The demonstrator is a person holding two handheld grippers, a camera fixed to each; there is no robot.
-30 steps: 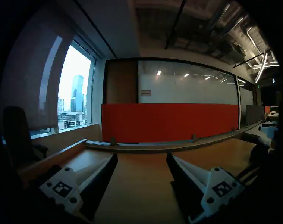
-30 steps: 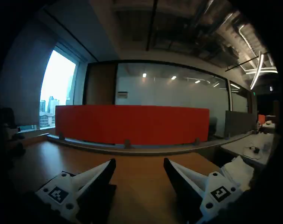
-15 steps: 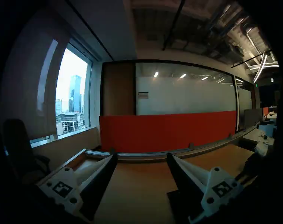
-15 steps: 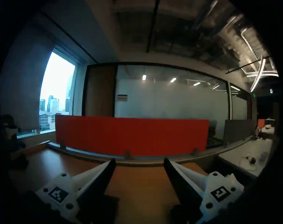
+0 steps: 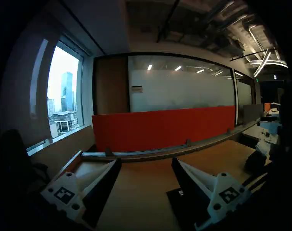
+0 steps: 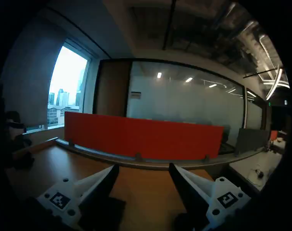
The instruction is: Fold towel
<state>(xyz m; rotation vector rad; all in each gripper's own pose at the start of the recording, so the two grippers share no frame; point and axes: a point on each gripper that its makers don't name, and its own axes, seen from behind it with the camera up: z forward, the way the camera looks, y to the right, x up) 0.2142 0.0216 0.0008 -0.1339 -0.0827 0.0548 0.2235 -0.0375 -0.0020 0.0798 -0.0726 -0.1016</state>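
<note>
1. The left gripper point(image 5: 146, 161) has its jaws apart and nothing is between them. The right gripper point(image 6: 143, 166) stands the same way, wide and empty.
2. A dark flat cloth point(image 5: 176, 197), most likely the towel, lies on the desk point(image 5: 146, 204) under the left gripper's fingers, at the bottom edge of the left gripper view. The right gripper view has a similar dark patch point(image 6: 107, 210) under its fingers.
3. Both grippers point almost level, out over the desk, so the cloth is below the fingertips and nearer than them, not ahead. The next move probably needs both tips to tilt down toward it.
4. Too little of the cloth shows to tell its long axis or which gripper is nearer to an edge.
5. Farther off, a red screen point(image 5: 165, 127) closes the back of the desk, and behind it come a glass wall point(image 6: 184, 104) and a window point(image 5: 63, 100).
</note>
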